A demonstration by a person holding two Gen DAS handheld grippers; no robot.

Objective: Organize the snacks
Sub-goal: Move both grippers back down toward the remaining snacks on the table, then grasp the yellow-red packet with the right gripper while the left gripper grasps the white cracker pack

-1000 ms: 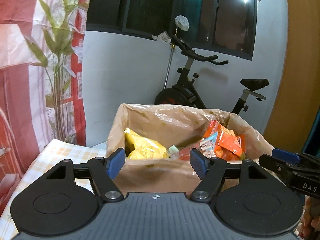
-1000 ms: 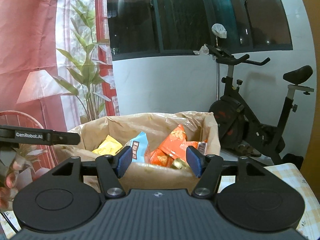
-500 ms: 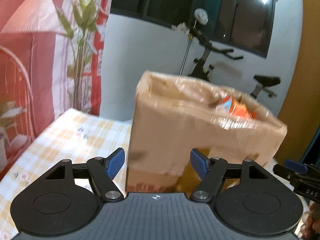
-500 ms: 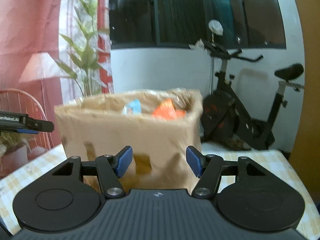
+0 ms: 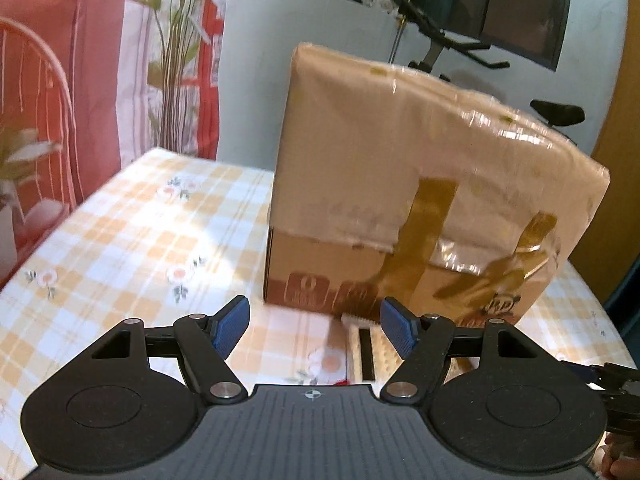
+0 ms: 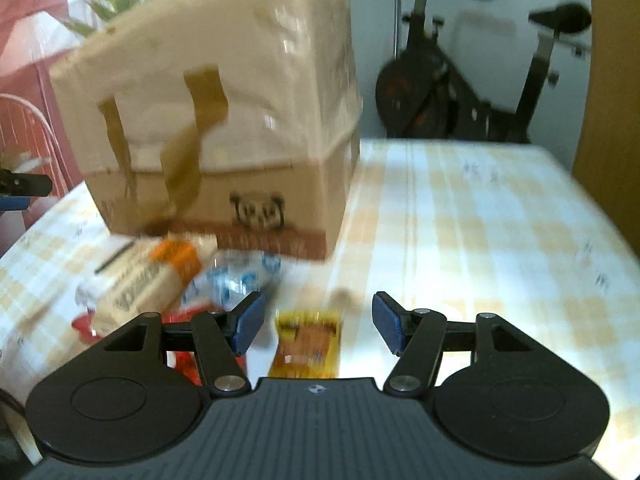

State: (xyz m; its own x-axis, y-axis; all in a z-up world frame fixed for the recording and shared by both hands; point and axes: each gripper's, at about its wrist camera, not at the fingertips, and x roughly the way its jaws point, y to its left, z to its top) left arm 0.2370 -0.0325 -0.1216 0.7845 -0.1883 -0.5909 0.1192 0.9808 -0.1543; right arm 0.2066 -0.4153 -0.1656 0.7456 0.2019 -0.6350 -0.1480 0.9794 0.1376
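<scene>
Two views, both blurred

Left wrist view: left gripper (image 5: 315,326) with jaws spread, nothing between the pads. Cardboard box (image 5: 420,184) wrapped in shiny film, standing on checked tablecloth (image 5: 132,240), just beyond the fingertips and filling centre and right of frame. Box top not visible from this low angle, contents unreadable. Pale snack packet (image 5: 362,346) lying flat on the cloth against the near foot of the box, just right of the midline of the gap, close to the right pad, not touched. Right gripper's tip poking in at the lower right edge

Right wrist view: right gripper (image 6: 318,326) with jaws spread, pinching nothing. Yellow snack packet (image 6: 308,340) flat on the cloth, seen in the gap between the pads, a little nearer the left pad; contact not evident. To the near left of the box (image 6: 208,120): beige-and-orange packet (image 6: 148,276), blue-and-white wrapper (image 6: 236,278), red packet (image 6: 182,354) partly hidden behind the left finger. Exercise bike (image 6: 472,92) far right

Progress, judged: early — at least five packets loose on the cloth, none gripped. Remaining: pick up each one and sort it, presumably into the box
</scene>
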